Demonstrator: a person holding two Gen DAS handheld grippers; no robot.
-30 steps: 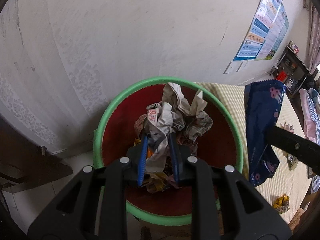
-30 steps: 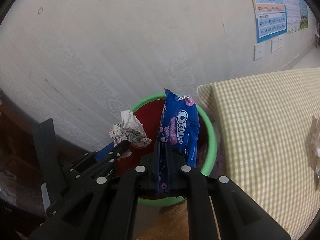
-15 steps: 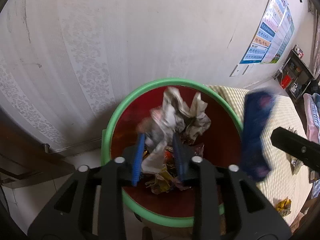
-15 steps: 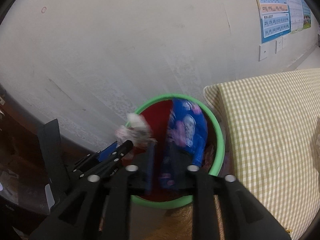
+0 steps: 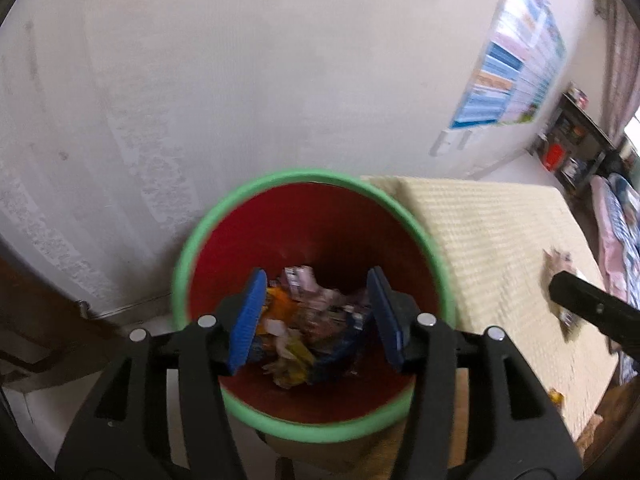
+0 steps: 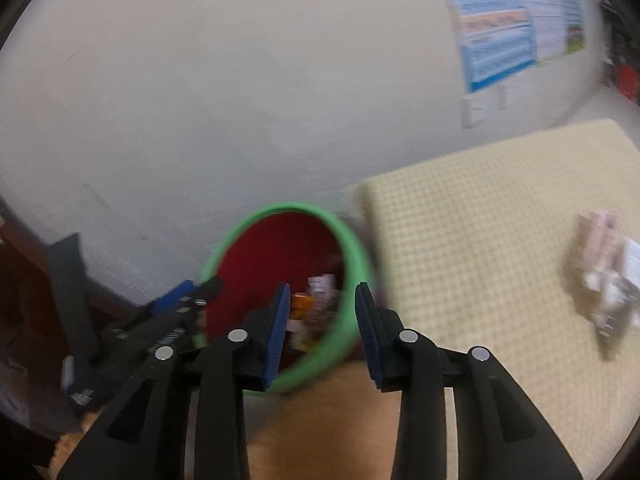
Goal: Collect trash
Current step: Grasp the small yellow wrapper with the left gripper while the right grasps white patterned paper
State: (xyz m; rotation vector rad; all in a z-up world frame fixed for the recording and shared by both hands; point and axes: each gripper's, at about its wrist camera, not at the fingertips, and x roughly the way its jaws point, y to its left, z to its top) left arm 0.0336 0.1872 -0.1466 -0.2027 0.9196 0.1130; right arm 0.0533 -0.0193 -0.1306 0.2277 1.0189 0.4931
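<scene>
Plaster wall backs a round green-rimmed bin of crumpled wrappers; left gripper and right gripper opening, empty, above it.

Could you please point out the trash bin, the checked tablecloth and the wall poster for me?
trash bin (image 5: pixel 188 248): left wrist view, green rim.
checked tablecloth (image 6: pixel 460 240): right wrist view, bare middle.
wall poster (image 6: pixel 496 44): right wrist view, blue lower panel.

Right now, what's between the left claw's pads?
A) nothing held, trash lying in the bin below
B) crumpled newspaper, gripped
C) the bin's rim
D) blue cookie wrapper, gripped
A: the left claw is opening over the bin; its pads grip nothing and the trash lies at the bottom.
</scene>
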